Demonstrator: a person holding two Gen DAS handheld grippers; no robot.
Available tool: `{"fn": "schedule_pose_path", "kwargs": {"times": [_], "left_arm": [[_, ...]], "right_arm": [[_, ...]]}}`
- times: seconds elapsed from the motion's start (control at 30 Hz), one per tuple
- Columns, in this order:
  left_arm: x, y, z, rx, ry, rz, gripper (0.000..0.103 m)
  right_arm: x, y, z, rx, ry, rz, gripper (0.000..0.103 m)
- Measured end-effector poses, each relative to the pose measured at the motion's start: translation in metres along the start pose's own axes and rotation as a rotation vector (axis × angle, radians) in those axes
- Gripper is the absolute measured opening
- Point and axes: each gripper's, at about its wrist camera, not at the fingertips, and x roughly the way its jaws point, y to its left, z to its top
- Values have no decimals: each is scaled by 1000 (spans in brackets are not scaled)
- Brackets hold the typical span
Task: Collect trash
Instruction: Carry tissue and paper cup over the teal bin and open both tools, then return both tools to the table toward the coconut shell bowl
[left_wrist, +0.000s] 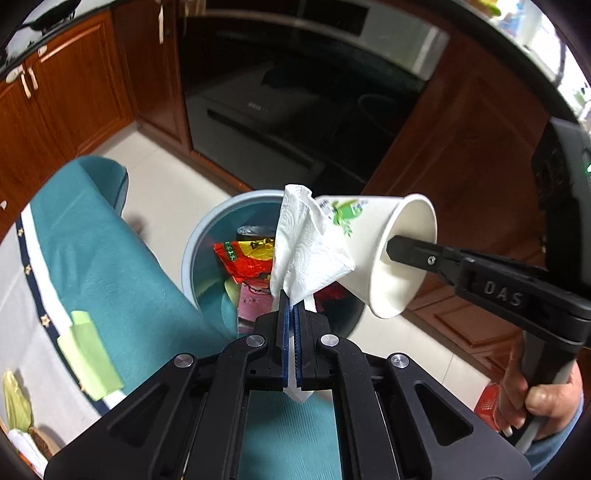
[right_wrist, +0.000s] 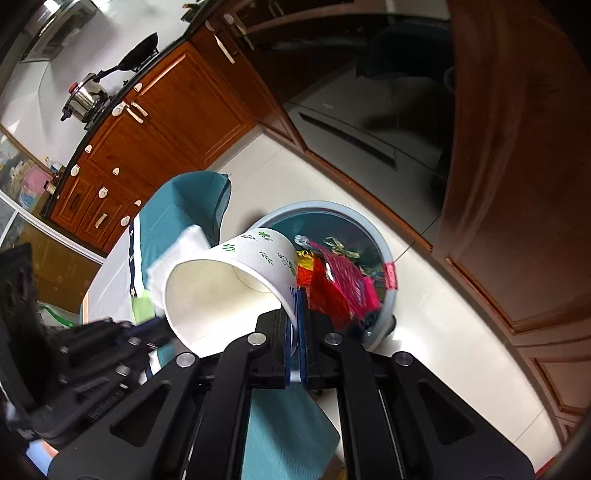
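1. My left gripper (left_wrist: 291, 306) is clamped on a crumpled paper towel (left_wrist: 306, 243), held over the blue bin (left_wrist: 195, 240) beside the teal-covered table (left_wrist: 110, 266)
2. My right gripper (right_wrist: 295, 306) pinches the paper cup (right_wrist: 236, 273) by its rim, mouth tilted toward me, near the bin's edge
3. I judge this the drop step: centre both over the bin, then release
4. Only the right wrist view shows the stovetop pot (right_wrist: 85, 98); only the left shows my hand (left_wrist: 543, 398)

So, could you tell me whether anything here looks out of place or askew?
Nothing is spilled or damaged. The paper cup is held on its side by its rim in the right gripper, and the left gripper pinches a crumpled tissue, both above the part-filled bin.
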Motion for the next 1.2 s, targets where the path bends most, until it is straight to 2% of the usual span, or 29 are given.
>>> {"fn": "schedule_pose_path", "kwargs": {"times": [0.3, 0.4, 0.43, 0.47, 0.5, 0.53, 0.57, 0.6, 0.67, 0.97, 1.2], "left_arm": [[51, 24, 14, -54, 73, 36, 3], [63, 30, 14, -64, 101, 40, 4], [67, 31, 13, -64, 118, 41, 6], [72, 32, 12, -63, 137, 43, 10], [74, 31, 12, -60, 146, 46, 27], [75, 30, 11, -53, 147, 56, 54], [73, 29, 10, -45, 130, 83, 63], [71, 29, 9, -39, 113, 101, 68], [68, 26, 8, -27, 103, 102, 68], [53, 20, -1, -33, 102, 69, 73], [21, 11, -14, -25, 65, 51, 73]], "right_arm": [[62, -2, 31, 43, 96, 64, 3], [79, -1, 36, 34, 127, 68, 7], [84, -1, 36, 31, 141, 64, 20], [86, 0, 37, 31, 148, 61, 53], [87, 0, 36, 31, 149, 55, 68], [85, 0, 36, 29, 132, 47, 79], [82, 0, 35, 20, 113, 35, 79], [80, -1, 35, 14, 108, 26, 80], [76, -2, 34, 16, 104, 10, 84], [60, -9, 21, 42, 109, -22, 85], [40, 2, 9, 26, 105, -37, 85]]}}
